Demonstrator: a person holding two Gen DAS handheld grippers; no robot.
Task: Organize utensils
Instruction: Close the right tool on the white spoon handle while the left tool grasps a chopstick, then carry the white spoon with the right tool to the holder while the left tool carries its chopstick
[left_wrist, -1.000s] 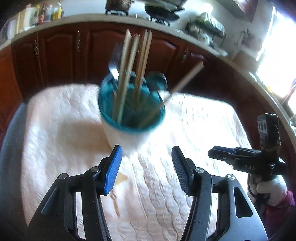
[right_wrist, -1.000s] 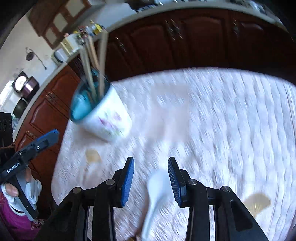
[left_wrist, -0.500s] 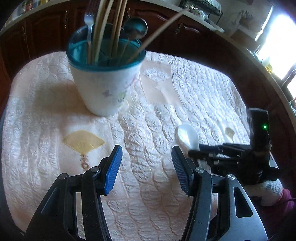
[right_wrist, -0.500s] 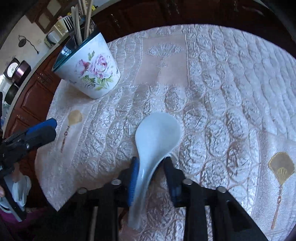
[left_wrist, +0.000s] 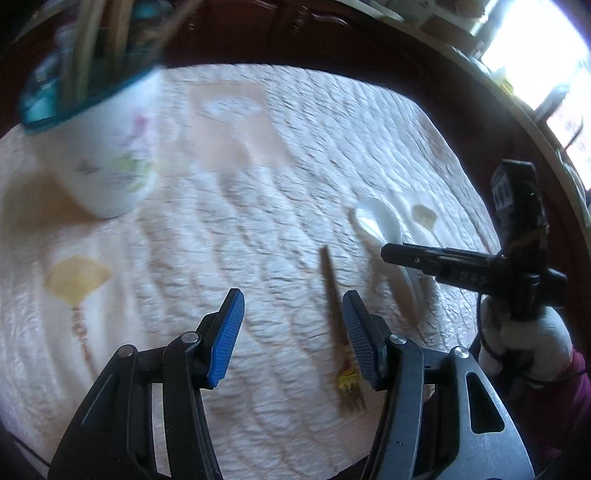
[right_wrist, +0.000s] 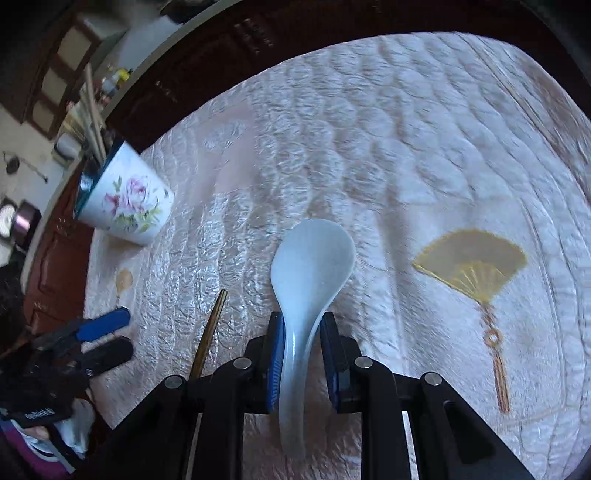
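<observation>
On the quilted cloth (right_wrist: 406, 129), well right of the floral cup (right_wrist: 127, 201), the white spoon (right_wrist: 314, 266) sits pinched at its handle by the right gripper (right_wrist: 302, 363), jaws closed tight on it. Chopstick (left_wrist: 332, 295) lies just left of the spoon. Left gripper (left_wrist: 291, 332) hovers wide open, empty, w/ the chopstick betw. its fingers.

Quilted cloth (right_wrist: 406, 122) (perhaps satin), dark cabinets (right_wrist: 295, 40)

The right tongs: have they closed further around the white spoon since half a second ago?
Yes. The right tongs now press the white spoon handle from both sides above the quilted cloth.
</observation>
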